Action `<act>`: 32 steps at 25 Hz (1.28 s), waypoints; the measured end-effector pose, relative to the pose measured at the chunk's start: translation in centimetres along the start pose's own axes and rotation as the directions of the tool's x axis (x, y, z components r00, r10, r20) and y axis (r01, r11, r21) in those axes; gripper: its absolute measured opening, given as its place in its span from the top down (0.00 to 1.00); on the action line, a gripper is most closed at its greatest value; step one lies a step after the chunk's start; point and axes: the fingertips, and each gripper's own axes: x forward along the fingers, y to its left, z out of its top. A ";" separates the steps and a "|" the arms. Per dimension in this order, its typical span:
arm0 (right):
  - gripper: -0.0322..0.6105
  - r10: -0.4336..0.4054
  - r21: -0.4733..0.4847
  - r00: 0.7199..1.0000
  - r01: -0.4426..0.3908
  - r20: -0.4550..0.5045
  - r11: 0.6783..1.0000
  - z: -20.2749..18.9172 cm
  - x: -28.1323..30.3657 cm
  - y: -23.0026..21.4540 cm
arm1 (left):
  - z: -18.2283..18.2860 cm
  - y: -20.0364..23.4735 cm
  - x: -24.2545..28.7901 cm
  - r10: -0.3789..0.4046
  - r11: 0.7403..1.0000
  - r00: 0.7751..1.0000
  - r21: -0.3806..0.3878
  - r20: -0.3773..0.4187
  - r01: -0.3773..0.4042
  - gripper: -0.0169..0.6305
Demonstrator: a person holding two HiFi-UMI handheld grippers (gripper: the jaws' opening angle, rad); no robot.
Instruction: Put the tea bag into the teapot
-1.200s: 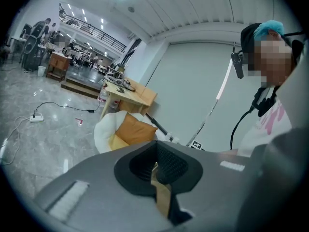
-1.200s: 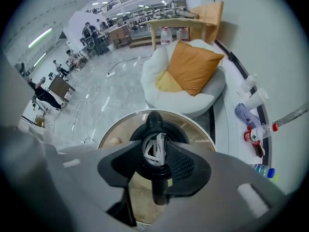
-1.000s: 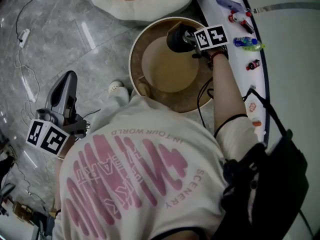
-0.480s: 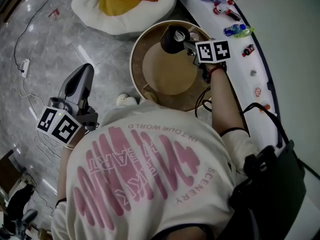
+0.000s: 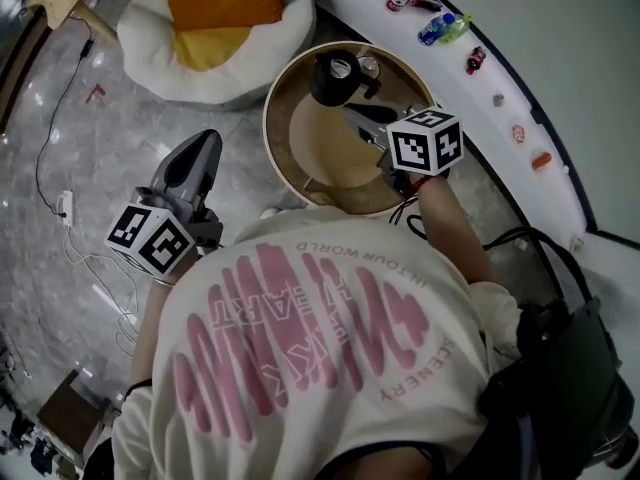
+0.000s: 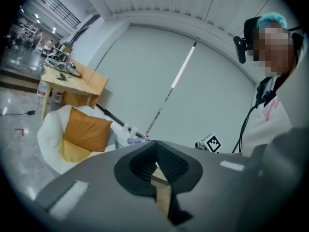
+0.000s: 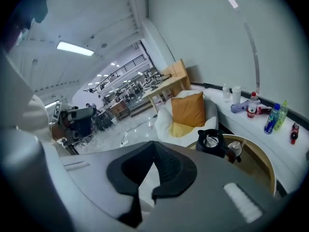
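- The teapot (image 7: pixel 211 141) is seen on the round table (image 7: pixel 268 168), ahead of the right gripper (image 7: pixel 153 151) and apart from it. Something pale lies in its mouth, which cannot be confirmed as the tea bag.
- Both grippers' jaws are pressed together, with nothing gripped. The left gripper (image 6: pixel 155 153) is held off the table.
- The meeting of the jaws is shown only in the gripper views.

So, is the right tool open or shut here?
Shut: in the right gripper view the right tool has its pads meeting at the tips. Cannot tell whether they pinch anything.
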 end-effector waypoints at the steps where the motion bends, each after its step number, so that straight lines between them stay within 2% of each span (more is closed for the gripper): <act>1: 0.94 0.007 0.016 1.000 -0.007 0.025 1.000 -0.3 -0.4 0.9 | 0.0 -0.3 0.2 -0.023 1.000 1.000 0.012 -0.007 0.023 0.95; 4: 0.94 0.043 0.097 0.991 -0.055 0.126 0.994 -1.0 -1.9 3.3 | -0.4 -1.0 0.6 -0.094 0.995 0.995 0.033 -0.014 0.095 0.95; 7: 0.94 0.099 0.183 0.974 -0.138 0.206 0.973 -1.2 -3.5 5.3 | -0.6 -1.7 0.8 -0.146 0.988 0.989 0.040 -0.038 0.148 0.95; 10: 0.94 0.086 0.179 0.966 -0.132 0.245 0.975 -1.0 -5.0 6.4 | -1.1 -2.4 1.2 -0.197 0.979 0.977 0.046 -0.076 0.201 0.95; 19: 0.94 0.038 0.146 0.959 -0.082 0.282 0.986 -2.0 -7.6 7.2 | -2.7 -4.5 1.8 -0.272 0.959 0.954 0.051 -0.127 0.280 0.95; 32: 0.94 0.043 0.125 0.964 -0.078 0.264 0.989 -3.5 -8.4 7.7 | -3.5 -5.3 1.9 -0.283 0.955 0.949 0.044 -0.141 0.292 0.95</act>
